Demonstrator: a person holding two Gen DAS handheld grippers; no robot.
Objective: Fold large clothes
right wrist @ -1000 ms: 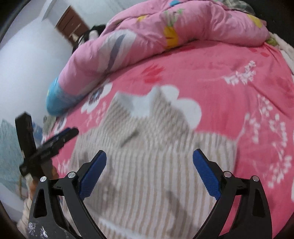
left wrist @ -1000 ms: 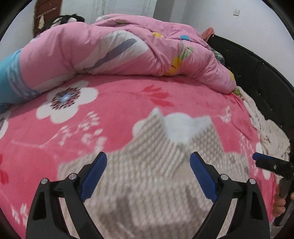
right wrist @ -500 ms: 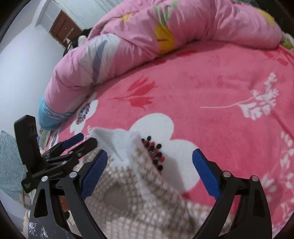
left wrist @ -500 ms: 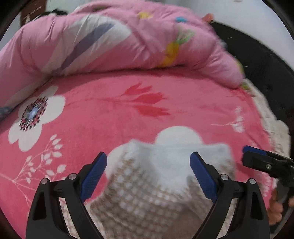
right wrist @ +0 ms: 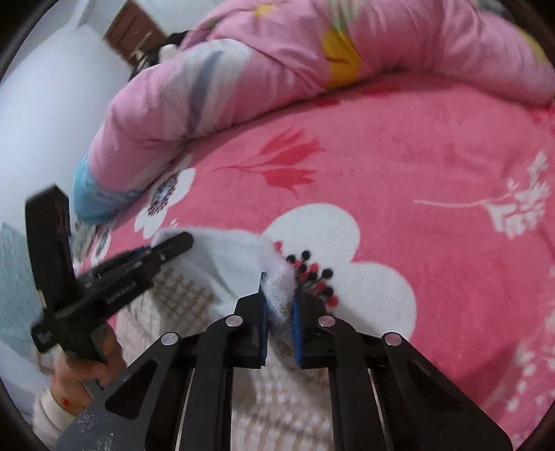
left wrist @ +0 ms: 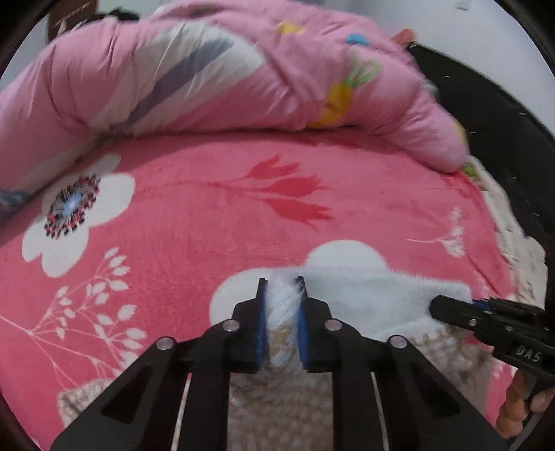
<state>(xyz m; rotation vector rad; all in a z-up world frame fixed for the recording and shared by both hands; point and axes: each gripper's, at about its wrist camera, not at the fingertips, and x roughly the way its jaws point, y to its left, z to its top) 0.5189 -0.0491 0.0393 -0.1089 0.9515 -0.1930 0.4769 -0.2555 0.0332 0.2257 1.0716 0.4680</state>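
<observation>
Two close wrist views angled down along the jaws, sharing the pink blanket [left wrist: 194,222] and quilt [right wrist: 277,69].

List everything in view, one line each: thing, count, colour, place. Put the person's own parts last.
garment: one, white fleece edge with beige-and-white check, lying on the near part of the bed.
bed cover: one, pink with white flowers and red tulips, spread over the bed.
quilt: one, pale pink with printed shapes, bunched along the far side.
bed frame: one, black, far right.
door: one, brown, far left in the right wrist view.
left gripper: one, black with blue pads, closing on the garment's edge.
right gripper: one, same colours, clamped on the same edge.
hand: one, under the left gripper.
</observation>
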